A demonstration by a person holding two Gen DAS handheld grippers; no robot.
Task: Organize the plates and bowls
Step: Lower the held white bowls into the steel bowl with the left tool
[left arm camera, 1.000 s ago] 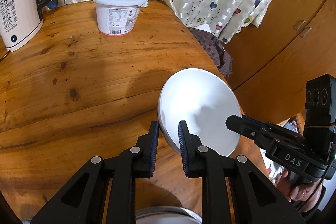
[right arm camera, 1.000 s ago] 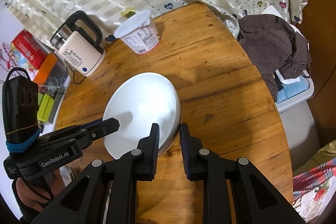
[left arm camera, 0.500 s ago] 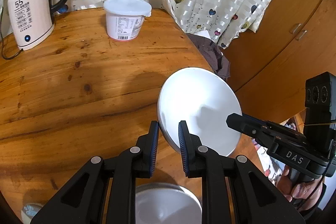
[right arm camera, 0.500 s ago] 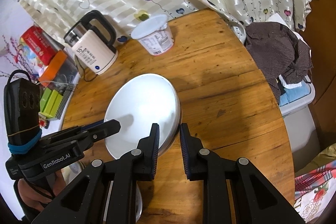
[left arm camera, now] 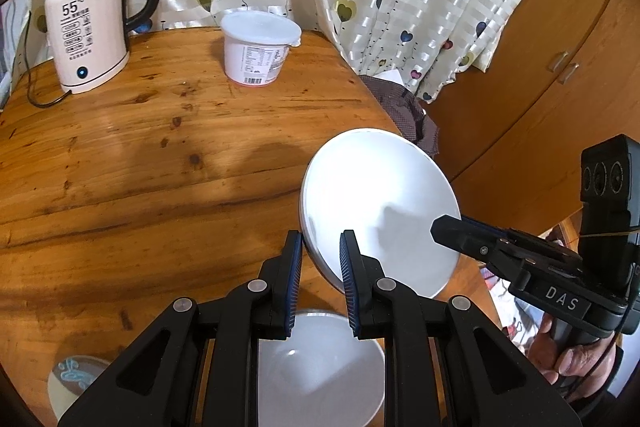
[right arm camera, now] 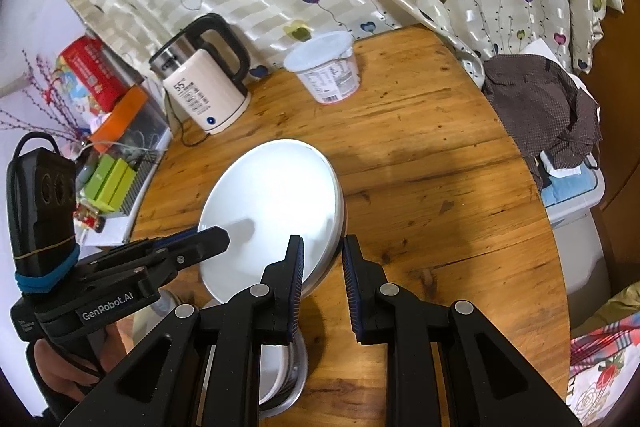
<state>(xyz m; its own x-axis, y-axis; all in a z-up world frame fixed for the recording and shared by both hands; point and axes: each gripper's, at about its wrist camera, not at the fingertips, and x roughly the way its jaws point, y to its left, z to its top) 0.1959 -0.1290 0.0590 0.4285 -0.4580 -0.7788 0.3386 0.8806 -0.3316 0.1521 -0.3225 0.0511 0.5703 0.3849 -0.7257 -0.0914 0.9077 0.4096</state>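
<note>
I hold a white plate point(left arm camera: 380, 203) up in the air above the round wooden table point(left arm camera: 140, 147), one gripper on each side of its rim. My left gripper point(left arm camera: 319, 259) is shut on the plate's left rim. My right gripper point(right arm camera: 322, 259) is shut on the plate point(right arm camera: 272, 211) at its right rim. Each gripper shows in the other's view, the right one point(left arm camera: 520, 259) and the left one point(right arm camera: 120, 267). Below the plate stands a white bowl point(left arm camera: 320, 371); in the right wrist view it point(right arm camera: 276, 375) seems to sit on a metal dish.
A white electric kettle point(left arm camera: 88, 23) and a white lidded tub point(left arm camera: 258, 47) stand at the table's far edge by the heart-print curtain. A small patterned dish point(left arm camera: 76, 379) lies at the near left. A brown cloth point(right arm camera: 540, 107) lies on a bin beyond the table. Boxes point(right arm camera: 108, 179) sit left.
Both grippers have risen with the plate, so the table looks farther away. The white bowl beneath has come into view. The grip on the plate is unchanged.
</note>
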